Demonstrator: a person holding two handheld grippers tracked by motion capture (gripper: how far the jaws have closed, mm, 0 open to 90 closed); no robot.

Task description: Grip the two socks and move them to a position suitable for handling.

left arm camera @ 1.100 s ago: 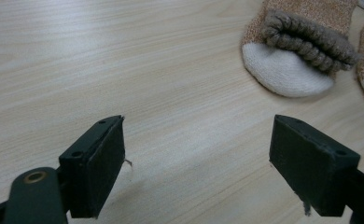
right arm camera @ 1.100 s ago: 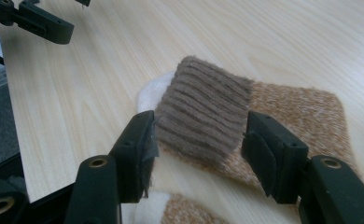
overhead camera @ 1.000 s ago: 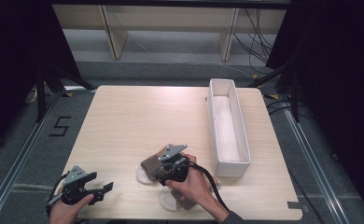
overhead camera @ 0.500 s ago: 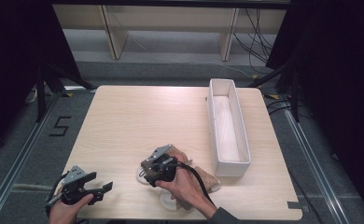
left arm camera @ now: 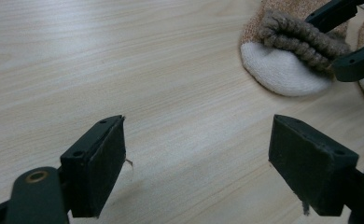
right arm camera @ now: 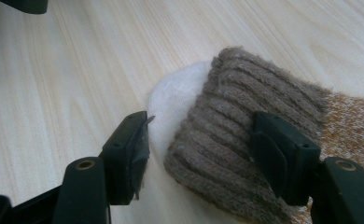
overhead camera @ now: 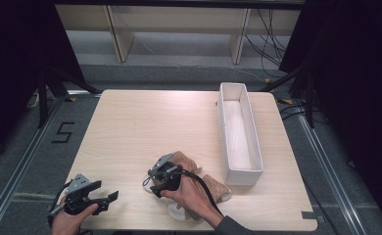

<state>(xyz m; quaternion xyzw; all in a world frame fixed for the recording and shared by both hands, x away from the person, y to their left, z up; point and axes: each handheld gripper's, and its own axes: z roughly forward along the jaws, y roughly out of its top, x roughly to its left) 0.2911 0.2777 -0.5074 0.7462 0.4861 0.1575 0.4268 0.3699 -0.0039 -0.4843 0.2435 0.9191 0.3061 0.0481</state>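
Pale wood makes up the table (overhead camera: 145, 127), the biggest thing in the high view, with a dark floor around it. A long white tray (overhead camera: 226, 105) stands along the table's right side, its length running away from the person.

Near the front edge, left of the tray's near end, lie two brown socks with white toes. The sock (overhead camera: 185, 159) under the right gripper (overhead camera: 152, 182) is folded over itself: in the right gripper view its ribbed brown cuff (right arm camera: 245, 135) lies on top of its white toe (right arm camera: 175, 100), and a speckled tan part runs off to the right. The second sock (overhead camera: 216, 186) lies just beside it, toward the tray, partly under the person's right hand (overhead camera: 189, 196).

The right gripper sits low over the folded sock. Its jaws have just been opening, and the cuff lies between them. The right-hand jaw rests against the ribbed fabric, while the left-hand jaw stands off from it, over the white toe, so the cuff is not clamped.

The left gripper (overhead camera: 108, 198) is held in the left hand (overhead camera: 69, 220) at the table's front left corner, well apart from the socks. In the left gripper view its jaws stand wide apart with bare wood between them, and the folded sock (left arm camera: 287, 56) shows farther off at the upper right, with the tips of the other gripper around its cuff.
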